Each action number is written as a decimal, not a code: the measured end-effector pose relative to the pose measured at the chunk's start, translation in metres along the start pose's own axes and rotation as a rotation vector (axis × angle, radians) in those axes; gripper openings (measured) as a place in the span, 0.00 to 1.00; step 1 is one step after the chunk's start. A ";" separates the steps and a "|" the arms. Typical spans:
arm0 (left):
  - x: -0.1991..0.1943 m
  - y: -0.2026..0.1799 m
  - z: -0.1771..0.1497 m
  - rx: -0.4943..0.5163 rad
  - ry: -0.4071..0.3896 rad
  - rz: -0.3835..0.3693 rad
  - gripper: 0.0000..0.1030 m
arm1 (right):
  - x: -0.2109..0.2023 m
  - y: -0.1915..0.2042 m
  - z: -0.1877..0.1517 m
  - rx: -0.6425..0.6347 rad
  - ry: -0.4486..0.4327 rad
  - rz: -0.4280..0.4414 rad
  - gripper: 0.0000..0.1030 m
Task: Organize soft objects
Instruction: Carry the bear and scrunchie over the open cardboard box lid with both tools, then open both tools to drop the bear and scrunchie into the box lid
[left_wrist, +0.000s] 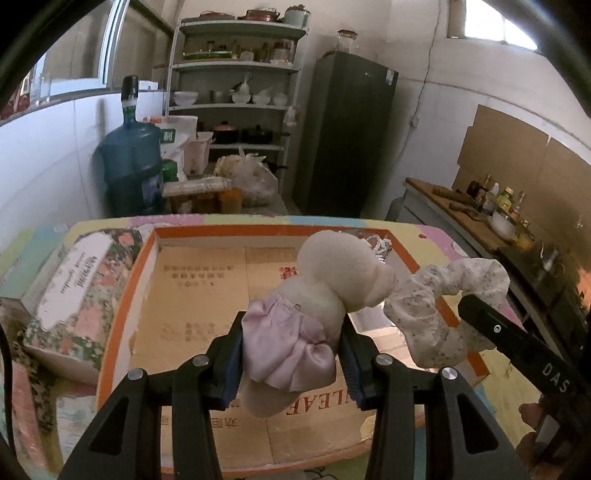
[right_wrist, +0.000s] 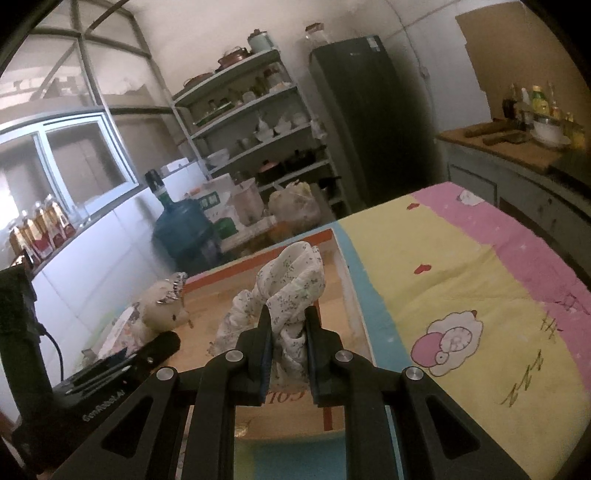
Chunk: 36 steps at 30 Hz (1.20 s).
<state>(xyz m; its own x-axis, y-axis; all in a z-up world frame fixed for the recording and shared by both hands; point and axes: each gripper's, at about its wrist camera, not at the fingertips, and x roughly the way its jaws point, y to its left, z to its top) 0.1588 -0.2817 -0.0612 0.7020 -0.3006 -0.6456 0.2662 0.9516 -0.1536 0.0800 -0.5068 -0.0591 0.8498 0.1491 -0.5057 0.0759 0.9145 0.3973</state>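
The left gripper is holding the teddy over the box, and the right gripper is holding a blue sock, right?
Not quite. The right gripper holds a white flowery cloth, not a blue sock, as the right wrist view shows. The rest is right: the left gripper holds the teddy over the box.

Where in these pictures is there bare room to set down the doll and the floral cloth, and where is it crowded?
The cardboard box floor shows nothing lying on it between its orange rims, beneath the plush doll in the left gripper. The quilt right of the box is also bare. It is crowded on the box's left, by the floral tissue box, and above it, where the right gripper holds the floral cloth.
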 end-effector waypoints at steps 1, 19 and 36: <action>0.002 0.000 -0.001 0.000 0.006 0.000 0.44 | 0.002 0.000 0.000 0.000 0.007 0.002 0.16; 0.029 0.001 -0.007 0.001 0.072 0.038 0.51 | 0.036 -0.009 -0.006 0.004 0.114 -0.020 0.17; 0.036 -0.001 -0.009 0.051 0.121 -0.009 0.71 | 0.028 -0.003 -0.008 -0.028 0.074 -0.038 0.45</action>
<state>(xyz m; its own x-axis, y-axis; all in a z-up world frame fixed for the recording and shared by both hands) 0.1780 -0.2924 -0.0908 0.6153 -0.2966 -0.7304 0.3075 0.9434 -0.1240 0.0993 -0.5018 -0.0808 0.8055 0.1410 -0.5756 0.0916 0.9299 0.3561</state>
